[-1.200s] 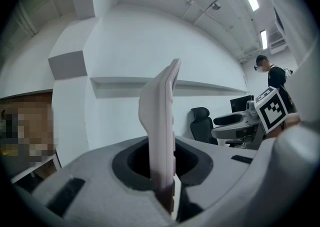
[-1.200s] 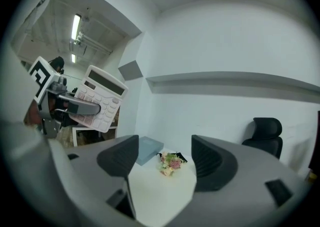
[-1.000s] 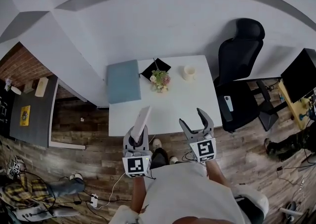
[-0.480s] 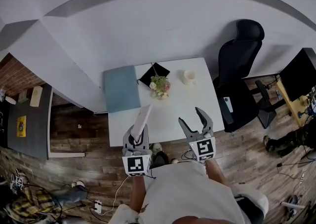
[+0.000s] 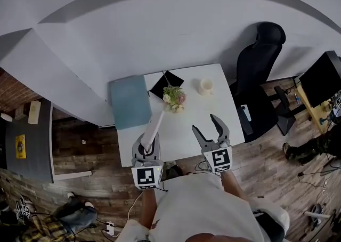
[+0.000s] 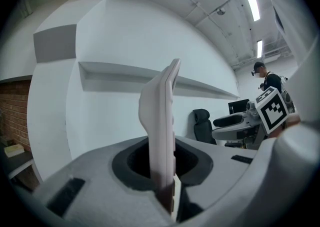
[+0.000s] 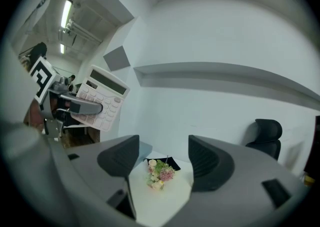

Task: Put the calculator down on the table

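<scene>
The calculator [image 5: 155,127] is pinched on edge between the jaws of the left gripper [image 5: 149,146], at 11 o'clock, and is held in the air over the near edge of the table [image 5: 186,126]. The right gripper [image 5: 209,129] is held at 1 o'clock, jaws spread and empty. Farther on, a flower bunch [image 5: 175,98] is seen at 12 o'clock, a blue mat [image 5: 129,100] at 10 o'clock and a cup [image 5: 204,86] at 1 o'clock.

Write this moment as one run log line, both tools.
left tool: shut on calculator | right tool: open, empty | calculator: not yet on table
</scene>
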Tool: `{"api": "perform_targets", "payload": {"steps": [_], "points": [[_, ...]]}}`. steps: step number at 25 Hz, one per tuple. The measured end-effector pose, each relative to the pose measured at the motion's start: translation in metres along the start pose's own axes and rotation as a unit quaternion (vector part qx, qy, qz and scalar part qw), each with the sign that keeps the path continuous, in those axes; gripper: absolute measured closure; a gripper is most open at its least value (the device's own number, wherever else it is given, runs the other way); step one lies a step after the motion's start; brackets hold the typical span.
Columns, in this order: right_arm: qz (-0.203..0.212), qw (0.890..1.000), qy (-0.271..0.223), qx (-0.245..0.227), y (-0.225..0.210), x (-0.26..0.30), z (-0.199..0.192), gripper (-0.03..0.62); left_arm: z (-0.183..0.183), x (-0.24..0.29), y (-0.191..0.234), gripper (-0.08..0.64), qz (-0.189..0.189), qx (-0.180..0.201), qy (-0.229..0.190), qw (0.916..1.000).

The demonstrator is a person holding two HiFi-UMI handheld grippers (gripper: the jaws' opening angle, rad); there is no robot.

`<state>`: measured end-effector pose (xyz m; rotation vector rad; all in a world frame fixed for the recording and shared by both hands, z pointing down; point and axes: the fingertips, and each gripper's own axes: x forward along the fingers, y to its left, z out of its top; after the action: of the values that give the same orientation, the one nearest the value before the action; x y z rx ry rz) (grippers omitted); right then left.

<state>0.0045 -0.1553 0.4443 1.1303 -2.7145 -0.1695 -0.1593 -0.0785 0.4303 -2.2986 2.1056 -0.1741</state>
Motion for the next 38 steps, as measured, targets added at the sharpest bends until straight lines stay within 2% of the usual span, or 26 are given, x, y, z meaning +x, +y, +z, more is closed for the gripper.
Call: {"api": "perform_targets", "payload": {"steps": [16, 22, 27, 38], "points": [[-0.044, 0.999, 0.020, -0.006, 0.008, 0.048, 0.007, 0.295, -0.007, 0.042, 0.047, 0.486, -0.050, -0.004, -0.004, 0.9987], [-0.056, 0.998, 0.029, -0.007, 0.011, 0.057, 0.008, 0.299, -0.016, 0.052, 0.061, 0.487, -0.058, -0.009, 0.002, 0.9983], [-0.063, 0.997, 0.050, -0.001, 0.008, 0.055, 0.001, 0.301, -0.021, 0.058, 0.061, 0.487, -0.063, -0.017, 0.006, 0.9978], [-0.055, 0.997, 0.050, -0.003, -0.012, 0.060, -0.010, 0.304, -0.026, 0.072, 0.046, 0.486, -0.062, -0.025, 0.019, 0.9976]]}}
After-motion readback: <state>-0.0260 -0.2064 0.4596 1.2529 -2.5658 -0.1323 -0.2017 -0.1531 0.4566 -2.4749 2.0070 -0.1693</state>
